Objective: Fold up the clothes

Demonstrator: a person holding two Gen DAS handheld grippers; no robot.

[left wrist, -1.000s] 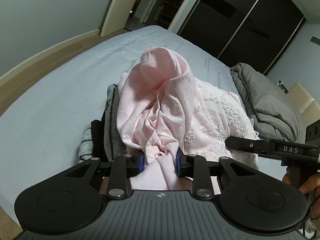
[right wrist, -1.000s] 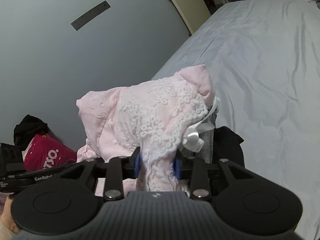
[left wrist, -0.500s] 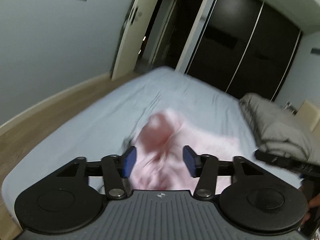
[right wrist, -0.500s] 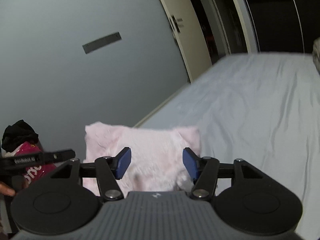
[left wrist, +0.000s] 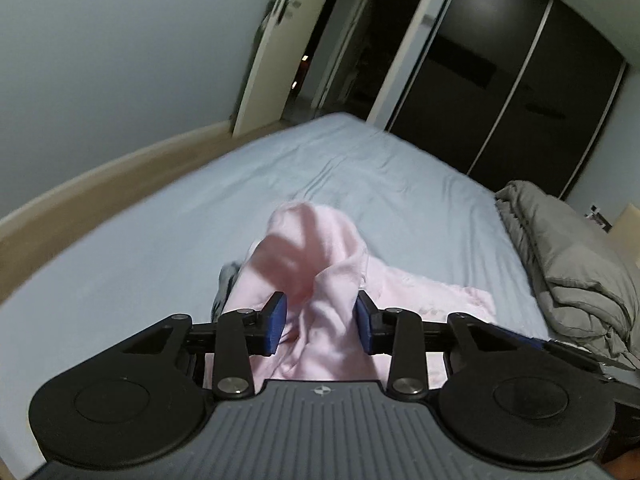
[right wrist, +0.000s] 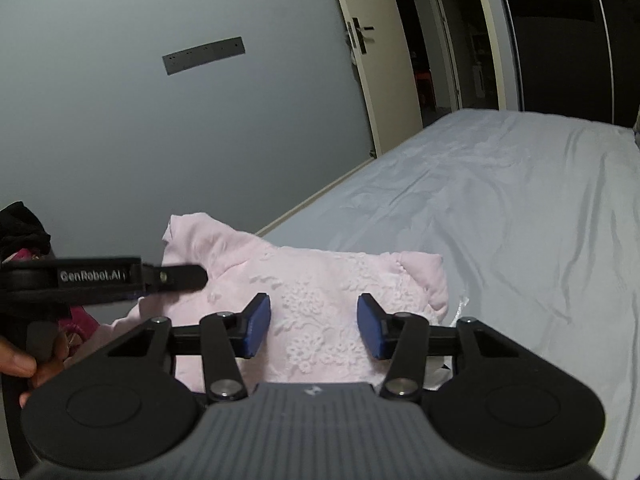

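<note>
— Pink cotton and lace, that top: the pink garment (left wrist: 316, 264) is held up off the bed (left wrist: 360, 184), strung between the two claws near its close edge. What would you do with it now?

— Get both grips sure before spreading it. The left claw (left wrist: 320, 324) has just been closing, with a bunched fold standing between its blue pads; it looks clamped on the cloth. The right claw (right wrist: 312, 324) has been closing too, but its pads stand apart, with the lace panel lying between them and not pinched.

— So the right side needs to bite first?

— I'd say so, on an edge rather than the middle of the lace. Then draw the claws apart until the cloth hangs flat, and lay it on the open sheet, clear of the grey duvet (left wrist: 568, 248).

— And the pose?

— Both claws tip downward over the bed, side by side, the left one's tip just beside the garment's far corner.
</note>
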